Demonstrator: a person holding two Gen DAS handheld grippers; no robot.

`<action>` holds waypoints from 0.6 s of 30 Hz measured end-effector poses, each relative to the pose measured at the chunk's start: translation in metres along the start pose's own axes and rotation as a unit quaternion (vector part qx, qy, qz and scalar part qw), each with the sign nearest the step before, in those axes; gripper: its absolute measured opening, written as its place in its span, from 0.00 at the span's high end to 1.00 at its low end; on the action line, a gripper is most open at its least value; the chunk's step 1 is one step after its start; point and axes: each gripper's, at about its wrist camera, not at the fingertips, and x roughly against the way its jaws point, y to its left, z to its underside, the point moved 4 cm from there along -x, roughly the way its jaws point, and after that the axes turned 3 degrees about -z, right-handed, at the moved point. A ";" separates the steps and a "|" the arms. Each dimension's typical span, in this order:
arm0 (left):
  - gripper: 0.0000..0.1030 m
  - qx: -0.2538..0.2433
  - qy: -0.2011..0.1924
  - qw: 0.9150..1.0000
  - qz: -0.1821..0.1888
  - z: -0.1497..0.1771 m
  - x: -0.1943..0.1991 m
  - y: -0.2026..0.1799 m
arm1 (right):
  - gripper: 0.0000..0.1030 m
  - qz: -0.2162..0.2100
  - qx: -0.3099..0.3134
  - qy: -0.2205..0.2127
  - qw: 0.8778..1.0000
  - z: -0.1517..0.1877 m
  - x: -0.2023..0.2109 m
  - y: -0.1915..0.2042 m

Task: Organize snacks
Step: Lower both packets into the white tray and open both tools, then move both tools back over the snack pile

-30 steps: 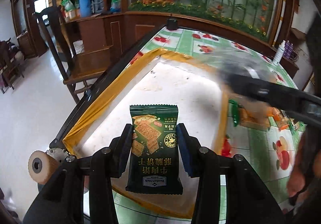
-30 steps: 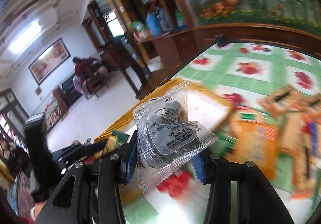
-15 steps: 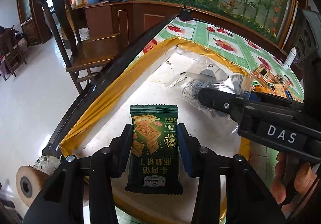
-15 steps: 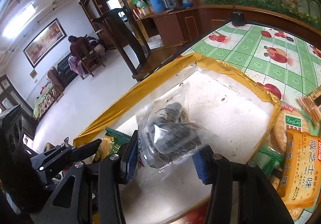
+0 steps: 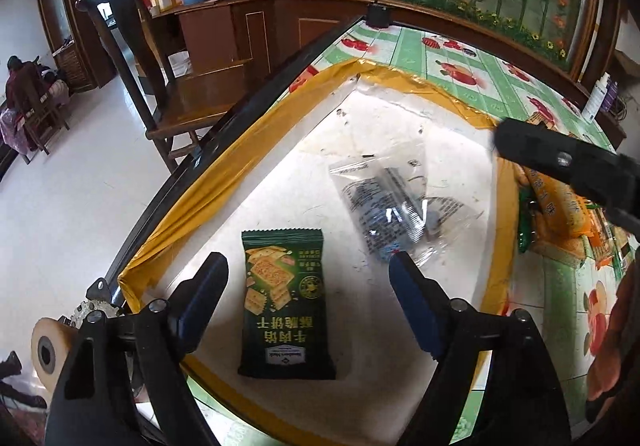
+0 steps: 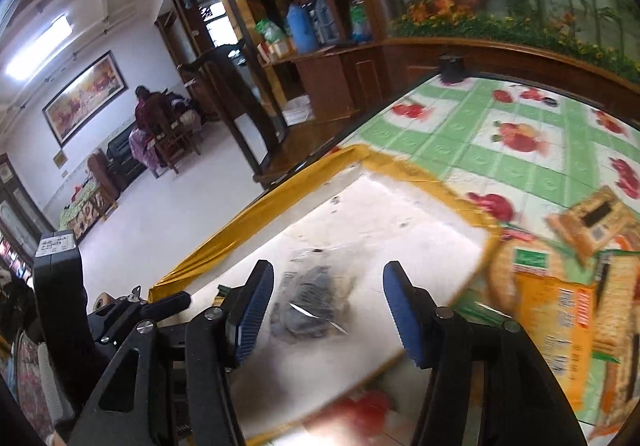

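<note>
A dark green cracker packet [image 5: 286,302] lies flat on the white board [image 5: 400,126] with the yellow taped rim. My left gripper [image 5: 308,302] is open, its jaws wide on either side of the packet without touching it. A clear bag of dark sweets [image 5: 396,202] lies on the board to the right of the packet. It also shows in the right wrist view [image 6: 310,302], between the open jaws of my right gripper [image 6: 326,310], which hovers above it. The right gripper's black body [image 5: 568,170] reaches in from the right in the left wrist view.
A pile of orange and green biscuit packs [image 6: 560,286] lies on the fruit-print tablecloth [image 6: 500,118] right of the board. A tape roll [image 5: 50,350] sits at the table's near left corner. A wooden chair [image 5: 168,86] stands beside the left table edge.
Both grippers have opened. The green packet and the clear bag were held and now lie on the white board. The right gripper has pulled back to the right.
</note>
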 end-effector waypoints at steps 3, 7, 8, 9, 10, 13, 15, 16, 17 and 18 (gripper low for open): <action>0.19 0.010 -0.002 1.000 0.013 0.000 0.004 -0.001 | 0.43 0.012 -0.014 -0.012 1.000 0.002 0.019 -0.018; 0.19 0.009 -0.009 1.000 0.016 -0.001 0.010 -0.008 | 0.43 0.028 -0.038 -0.029 0.998 0.010 0.048 -0.043; 0.19 0.006 -0.012 1.000 0.017 -0.001 0.012 -0.010 | 0.41 0.032 -0.044 -0.032 0.998 0.013 0.054 -0.049; 0.19 0.004 -0.016 1.000 0.018 -0.001 0.014 -0.014 | 0.39 0.036 -0.051 -0.035 0.997 0.015 0.061 -0.056; 0.19 0.003 -0.018 1.000 0.019 -0.002 0.016 -0.016 | 0.38 0.042 -0.059 -0.041 0.997 0.018 0.070 -0.065; 0.19 -0.005 -0.023 0.999 0.024 -0.004 0.021 -0.028 | 0.38 0.059 -0.074 -0.051 0.994 0.027 0.088 -0.084; 0.19 -0.012 -0.025 0.999 0.028 -0.005 0.024 -0.036 | 0.38 0.066 -0.086 -0.056 0.993 0.032 0.099 -0.096; 0.19 -0.014 -0.027 0.999 0.031 -0.006 0.026 -0.041 | 0.38 0.071 -0.091 -0.059 0.992 0.034 0.105 -0.102; 0.19 -0.018 -0.029 0.999 0.035 -0.007 0.028 -0.045 | 0.38 0.076 -0.096 -0.061 0.991 0.037 0.110 -0.108; 0.19 -0.022 -0.031 0.998 0.039 -0.008 0.030 -0.051 | 0.38 0.079 -0.099 -0.062 0.990 0.040 0.114 -0.112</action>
